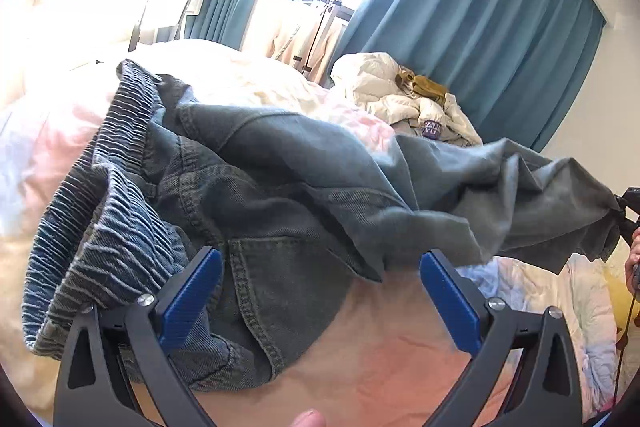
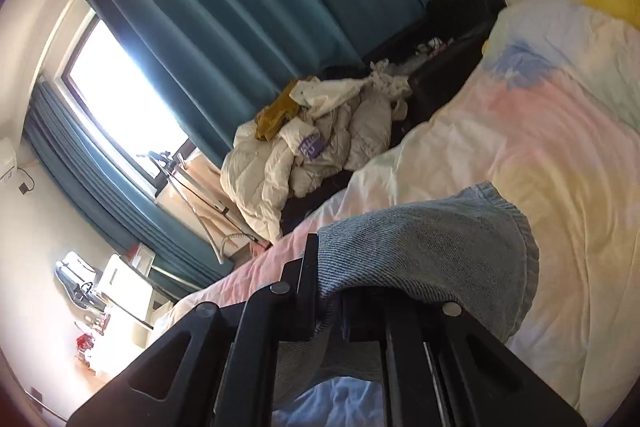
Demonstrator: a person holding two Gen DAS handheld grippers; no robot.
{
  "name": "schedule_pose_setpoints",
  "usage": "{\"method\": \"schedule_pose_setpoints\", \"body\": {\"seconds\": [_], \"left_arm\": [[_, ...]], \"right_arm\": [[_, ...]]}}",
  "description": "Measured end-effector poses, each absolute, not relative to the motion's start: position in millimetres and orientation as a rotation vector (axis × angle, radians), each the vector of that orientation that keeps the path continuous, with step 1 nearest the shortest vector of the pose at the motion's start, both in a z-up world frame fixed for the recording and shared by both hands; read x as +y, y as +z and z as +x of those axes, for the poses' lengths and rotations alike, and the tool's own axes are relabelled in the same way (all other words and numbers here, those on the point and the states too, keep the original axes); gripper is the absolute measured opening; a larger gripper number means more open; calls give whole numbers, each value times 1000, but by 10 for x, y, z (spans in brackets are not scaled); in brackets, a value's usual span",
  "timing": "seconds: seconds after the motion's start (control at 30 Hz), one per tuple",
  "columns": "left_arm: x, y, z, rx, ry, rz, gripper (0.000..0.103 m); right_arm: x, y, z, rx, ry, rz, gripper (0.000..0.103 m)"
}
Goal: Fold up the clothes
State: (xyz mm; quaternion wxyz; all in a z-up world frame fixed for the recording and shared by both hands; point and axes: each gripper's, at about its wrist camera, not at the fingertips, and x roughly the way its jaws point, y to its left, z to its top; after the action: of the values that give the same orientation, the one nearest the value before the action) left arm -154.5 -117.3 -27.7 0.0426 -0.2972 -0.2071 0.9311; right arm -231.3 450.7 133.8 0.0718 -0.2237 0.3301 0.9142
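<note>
Hidden under jeans (image 2: 432,251): right gripper (image 2: 332,301) tips, clamped on hem. Left gripper (image 1: 320,291) spread wide, jeans lying between.

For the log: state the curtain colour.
Teal-blue pleated fabric curtains, clearest in the left wrist view.

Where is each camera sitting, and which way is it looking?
Left wrist: on the left gripper, looking across the bed toward the window; its open jaws straddle the jeans, a fingertip shows at the bottom, and the right gripper pinches the far leg end.
Right wrist: on the right gripper, tilted, looking over the bed; jaws shut on the jeans.
Both show the jeans, white jacket, teal curtains.
</note>
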Motion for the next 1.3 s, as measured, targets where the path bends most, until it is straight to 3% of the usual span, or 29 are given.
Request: {"method": "schedule_pose_setpoints", "body": {"seconds": [0.1,0.2,0.4,0.53,0.87,1.2,1.3], "left_arm": [[-1235,-269,-1578,-677,2841,-893,101],[-1247,-289,-1607,-664,2845,-910,101],[-1231,-334,-1661,-581,2864,-956,101],[-1237,-347,-1660,-585,2862,-969,101],[-1342,-303,-1556,-675,2816,-969,101],[-1493,-252,-954,-810,2736,-1051,100],[-1638,-300,-816,-932,2694,-1109,100]], "right_arm": [[4581,1355,-2266,865,2782,-605,7],[4631,990,-2296,761,2747,-669,7],[4913,-152,-2310,818,2582,-840,7],[4936,-528,-2236,791,2546,-894,8],[4926,-585,-1779,1011,2435,-827,12],[4834,-587,-1277,1211,2371,-858,16],[4832,-640,-1130,1294,2343,-893,17]]}}
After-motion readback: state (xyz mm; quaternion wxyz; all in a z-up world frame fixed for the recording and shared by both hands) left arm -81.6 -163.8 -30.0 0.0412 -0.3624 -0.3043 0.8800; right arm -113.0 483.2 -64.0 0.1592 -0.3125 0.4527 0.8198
